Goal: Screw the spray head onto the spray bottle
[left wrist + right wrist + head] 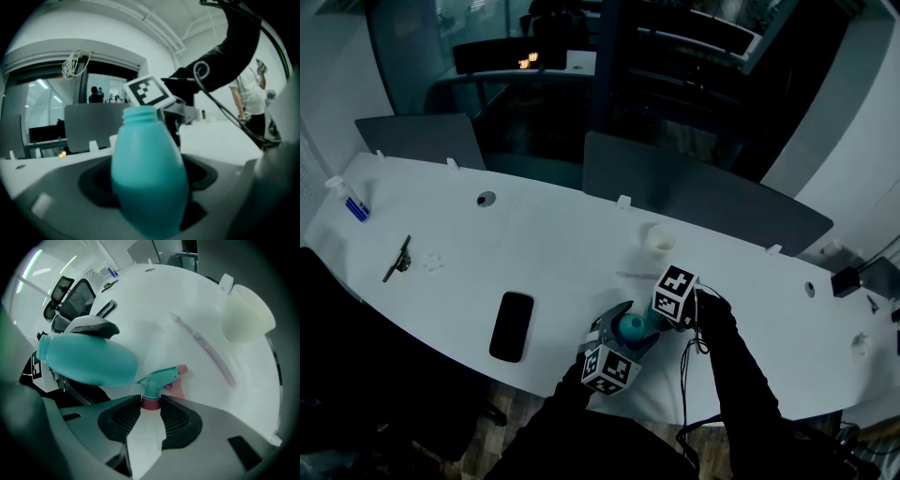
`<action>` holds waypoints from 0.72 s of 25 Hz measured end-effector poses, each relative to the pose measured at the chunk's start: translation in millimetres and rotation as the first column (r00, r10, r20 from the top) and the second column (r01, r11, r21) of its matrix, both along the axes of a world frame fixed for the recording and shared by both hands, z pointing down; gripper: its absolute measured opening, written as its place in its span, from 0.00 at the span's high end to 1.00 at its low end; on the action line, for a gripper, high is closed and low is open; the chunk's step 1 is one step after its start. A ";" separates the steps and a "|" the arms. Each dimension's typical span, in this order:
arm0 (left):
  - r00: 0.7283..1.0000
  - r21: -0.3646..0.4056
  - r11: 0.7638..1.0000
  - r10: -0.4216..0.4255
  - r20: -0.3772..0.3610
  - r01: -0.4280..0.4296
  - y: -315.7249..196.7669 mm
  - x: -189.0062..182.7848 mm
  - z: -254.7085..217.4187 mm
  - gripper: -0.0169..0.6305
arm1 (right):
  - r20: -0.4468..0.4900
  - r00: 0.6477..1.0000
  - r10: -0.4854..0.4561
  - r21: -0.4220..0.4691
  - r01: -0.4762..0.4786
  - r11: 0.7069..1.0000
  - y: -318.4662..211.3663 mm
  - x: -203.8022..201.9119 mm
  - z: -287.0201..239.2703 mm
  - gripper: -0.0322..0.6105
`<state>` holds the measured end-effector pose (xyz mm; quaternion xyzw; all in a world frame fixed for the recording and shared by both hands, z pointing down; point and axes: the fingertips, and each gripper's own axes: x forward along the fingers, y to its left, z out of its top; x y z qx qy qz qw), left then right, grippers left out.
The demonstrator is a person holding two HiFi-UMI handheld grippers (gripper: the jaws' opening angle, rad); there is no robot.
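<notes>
At the table's (562, 244) near edge the spray bottle (147, 154) sits between the left gripper's (147, 185) jaws, with the phone (512, 325) lying on the table to its left. Just right of it, the spray head (157, 378) sits between the right gripper's (151, 401) jaws, its collar touching both pads. A thin tube (206, 350) lies on the table beyond the spray head, and the cup (660, 240) stands behind that

The left gripper (619, 333) is held level-ish, clamped on the bottle (147, 173); right gripper (151, 401) is tipped steeply down, pinched on the spray head (157, 378).

Spray bottle (147, 178) base blurred; spray head (158, 378) collar partly hidden.
</notes>
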<state>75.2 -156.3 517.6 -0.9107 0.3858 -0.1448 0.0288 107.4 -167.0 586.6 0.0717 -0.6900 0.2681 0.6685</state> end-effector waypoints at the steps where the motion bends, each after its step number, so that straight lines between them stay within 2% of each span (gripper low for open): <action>1: 1.000 0.000 1.000 -0.001 0.000 0.001 -0.3 -0.1 0.7 0.36 | 0.000 1.000 0.004 -0.010 -0.004 1.000 1.8 -0.7 1.6 0.75; 5: 1.000 0.000 1.000 0.000 -0.001 0.000 -0.6 -0.5 1.4 0.36 | 0.005 1.000 0.005 -0.032 -0.005 0.999 10.4 -4.6 10.5 0.75; 8: 1.000 -0.002 1.000 0.001 -0.001 -0.001 -0.4 0.0 1.2 0.36 | 0.041 0.999 0.004 0.035 -0.005 0.999 5.7 -2.5 7.9 0.75; 10: 1.000 -0.002 1.000 0.002 0.003 -0.002 -0.2 0.7 2.2 0.36 | 0.137 0.987 0.079 0.095 -0.093 0.991 -3.9 -1.8 -6.6 0.75; 11: 1.000 -0.001 1.000 0.002 0.004 -0.002 -0.6 0.7 2.9 0.36 | 0.212 0.970 0.123 0.120 -0.150 0.981 -9.6 -3.2 -19.6 0.75; 13: 1.000 0.000 1.000 0.001 0.004 -0.001 -0.9 0.2 3.5 0.36 | 0.377 0.910 0.174 0.182 -0.257 0.949 -21.4 -6.4 -55.1 0.75; 15: 1.000 0.000 1.000 0.001 0.001 -0.001 -0.4 0.0 3.4 0.36 | 0.539 0.827 0.159 0.271 -0.349 0.897 -31.8 -9.4 -101.1 0.75; 17: 1.000 0.001 1.000 -0.001 0.003 0.001 -0.6 -0.4 3.3 0.36 | 0.700 0.709 0.086 0.348 -0.444 0.826 -37.8 -16.0 -157.5 0.75; 18: 1.000 0.000 1.000 -0.001 0.005 0.001 -0.8 -0.6 3.5 0.36 | 0.775 0.631 0.031 0.371 -0.494 0.786 -38.1 -20.1 -188.1 0.75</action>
